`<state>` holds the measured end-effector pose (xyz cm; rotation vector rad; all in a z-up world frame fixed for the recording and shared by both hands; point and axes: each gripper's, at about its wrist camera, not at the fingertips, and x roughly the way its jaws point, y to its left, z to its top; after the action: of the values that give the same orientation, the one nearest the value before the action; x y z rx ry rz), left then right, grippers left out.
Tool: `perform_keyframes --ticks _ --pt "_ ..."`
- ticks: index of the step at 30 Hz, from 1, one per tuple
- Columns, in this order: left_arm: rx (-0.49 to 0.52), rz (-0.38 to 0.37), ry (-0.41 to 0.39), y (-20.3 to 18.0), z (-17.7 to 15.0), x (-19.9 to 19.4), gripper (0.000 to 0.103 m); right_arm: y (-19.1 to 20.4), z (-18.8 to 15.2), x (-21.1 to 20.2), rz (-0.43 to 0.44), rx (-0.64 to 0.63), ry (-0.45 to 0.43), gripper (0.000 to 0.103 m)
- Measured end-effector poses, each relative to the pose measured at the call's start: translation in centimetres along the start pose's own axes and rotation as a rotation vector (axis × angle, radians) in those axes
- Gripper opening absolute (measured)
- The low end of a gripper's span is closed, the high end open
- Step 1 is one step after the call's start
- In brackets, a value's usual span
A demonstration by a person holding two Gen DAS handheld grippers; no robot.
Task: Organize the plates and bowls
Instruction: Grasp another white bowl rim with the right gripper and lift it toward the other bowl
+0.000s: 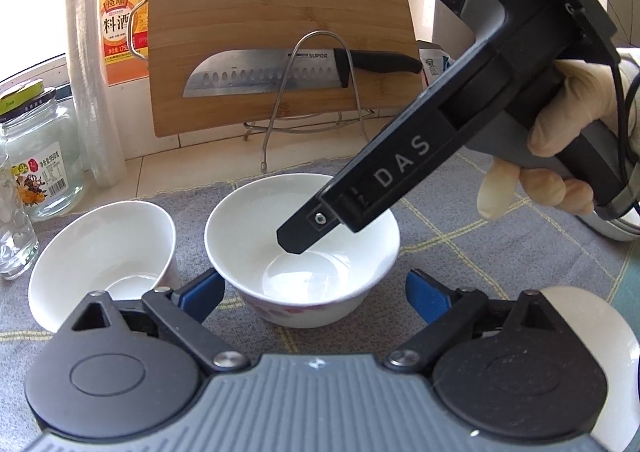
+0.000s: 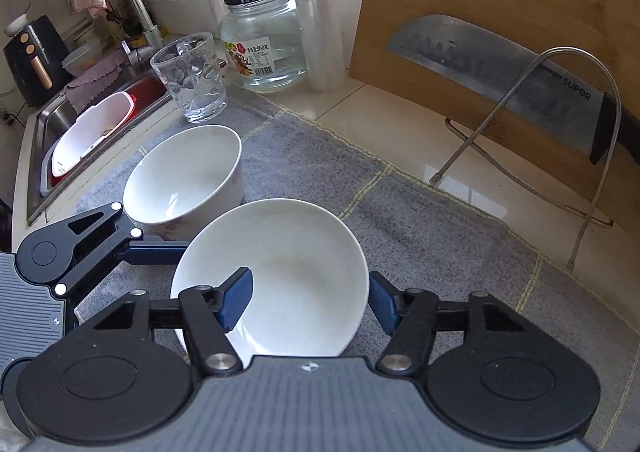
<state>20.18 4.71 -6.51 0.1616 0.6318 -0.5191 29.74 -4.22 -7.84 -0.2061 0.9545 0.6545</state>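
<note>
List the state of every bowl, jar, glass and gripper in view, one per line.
Right gripper: shut on the white ceramic bowl's wall.
White ceramic bowl: upright, empty, gripped.
Second white bowl: tilted, empty.
Left gripper: open around the gripped bowl.
Glass jar: lid on.
Clear tumbler: upright.

Black gripper [image 2: 310, 304] bodies with blue pads, grey ribbed housings, silver screws; white "DAS" lettering; pale glove [image 1: 560, 140]
</note>
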Motion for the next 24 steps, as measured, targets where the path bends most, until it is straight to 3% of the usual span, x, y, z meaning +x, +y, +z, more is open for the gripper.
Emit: perform_keyframes --ticks 10,24 --pt "-0.019 0.016 -0.008 0.25 -0.14 0.15 0.088 -0.37 0.42 0.31 0.018 0.004 0.004 0.064" --pt "-0.010 0.018 -0.005 0.03 -0.21 0.11 0.088 -0.81 0.94 0.64 0.050 0.030 0.020 0.064"
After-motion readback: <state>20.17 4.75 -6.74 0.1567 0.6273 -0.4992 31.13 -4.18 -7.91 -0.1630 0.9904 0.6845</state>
